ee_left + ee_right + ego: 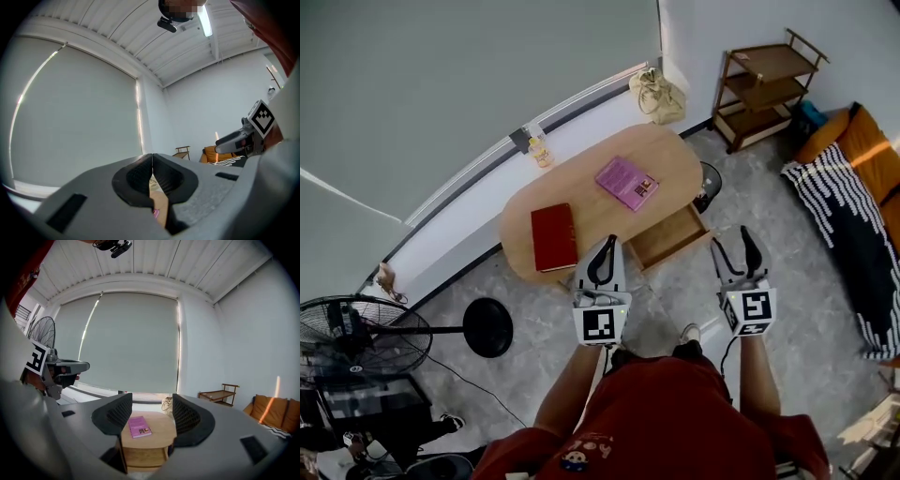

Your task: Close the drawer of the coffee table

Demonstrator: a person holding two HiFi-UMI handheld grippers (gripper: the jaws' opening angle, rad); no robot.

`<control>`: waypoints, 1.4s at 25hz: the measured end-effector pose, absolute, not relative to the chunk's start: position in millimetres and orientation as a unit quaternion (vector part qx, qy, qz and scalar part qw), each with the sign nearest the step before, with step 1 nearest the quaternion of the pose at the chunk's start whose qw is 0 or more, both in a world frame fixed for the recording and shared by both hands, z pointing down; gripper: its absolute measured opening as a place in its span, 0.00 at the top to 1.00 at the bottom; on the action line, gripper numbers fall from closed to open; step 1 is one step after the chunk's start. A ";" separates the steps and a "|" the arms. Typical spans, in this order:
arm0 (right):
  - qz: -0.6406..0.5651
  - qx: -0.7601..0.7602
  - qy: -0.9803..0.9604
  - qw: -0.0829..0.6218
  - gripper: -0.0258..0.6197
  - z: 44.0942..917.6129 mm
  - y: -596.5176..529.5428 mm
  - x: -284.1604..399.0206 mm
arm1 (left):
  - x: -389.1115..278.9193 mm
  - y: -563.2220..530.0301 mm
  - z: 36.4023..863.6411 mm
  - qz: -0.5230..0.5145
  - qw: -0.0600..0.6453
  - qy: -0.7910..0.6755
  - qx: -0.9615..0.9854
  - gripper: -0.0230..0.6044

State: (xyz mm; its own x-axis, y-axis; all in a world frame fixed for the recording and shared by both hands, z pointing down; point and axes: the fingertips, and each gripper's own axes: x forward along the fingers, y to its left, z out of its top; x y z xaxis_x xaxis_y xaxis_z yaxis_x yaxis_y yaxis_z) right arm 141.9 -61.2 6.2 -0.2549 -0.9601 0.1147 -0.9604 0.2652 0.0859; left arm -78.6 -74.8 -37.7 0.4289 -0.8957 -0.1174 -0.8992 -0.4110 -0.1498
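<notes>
An oval wooden coffee table (581, 208) stands ahead of me, and its drawer (668, 236) is pulled out at the near right side. In the right gripper view the drawer (143, 457) shows below the table top (157, 426). My left gripper (605, 260) hovers over the table's near edge with its jaws shut and nothing between them; its fingertips (152, 161) meet in the left gripper view. My right gripper (736, 253) hangs above the floor to the right of the drawer, open and empty, its fingers (114, 414) framing the table.
A red book (554, 236) and a pink book (626, 181) lie on the table, with a small bottle (539, 150) on the sill behind. A floor fan (356, 333) stands at the left, a wooden shelf (766, 84) and a sofa (853, 187) at the right, a bag (657, 94) in the corner.
</notes>
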 end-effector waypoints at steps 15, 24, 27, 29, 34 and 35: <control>0.078 0.583 -0.801 0.110 0.58 115.4 -70.9 155.3 | -51.7 -87.8 74.1 -0.077 0.051 0.517 -0.851 0.95; 0.126 0.540 -0.818 0.150 0.57 278.4 -87.1 128.4 | -70.5 -91.7 232.5 -0.157 -0.021 0.514 -0.843 0.95; 0.147 0.529 -0.821 0.157 0.56 345.0 -98.1 105.6 | -79.1 -97.5 304.6 -0.172 -0.050 0.508 -0.842 0.95; 0.159 0.525 -0.819 0.168 0.56 384.2 -94.8 94.8 | -82.1 -97.1 346.0 -0.173 -0.067 0.505 -0.843 0.95; 0.171 0.515 -0.820 0.184 0.54 468.2 -83.8 74.8 | -88.2 -92.1 431.8 -0.170 -0.077 0.508 -0.841 0.95; 0.177 0.517 -0.817 0.183 0.54 483.4 -82.6 72.1 | -89.6 -92.1 447.5 -0.166 -0.081 0.512 -0.839 0.95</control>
State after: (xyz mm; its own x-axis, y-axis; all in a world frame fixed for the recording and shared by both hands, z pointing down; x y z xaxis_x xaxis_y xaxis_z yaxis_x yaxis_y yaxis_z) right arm 72.1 -82.6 483.4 -0.3981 -0.7798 0.4831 -0.9099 0.4025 -0.1000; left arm -89.6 -92.1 447.5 0.4196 -0.8322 0.3623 -0.8863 -0.4619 -0.0344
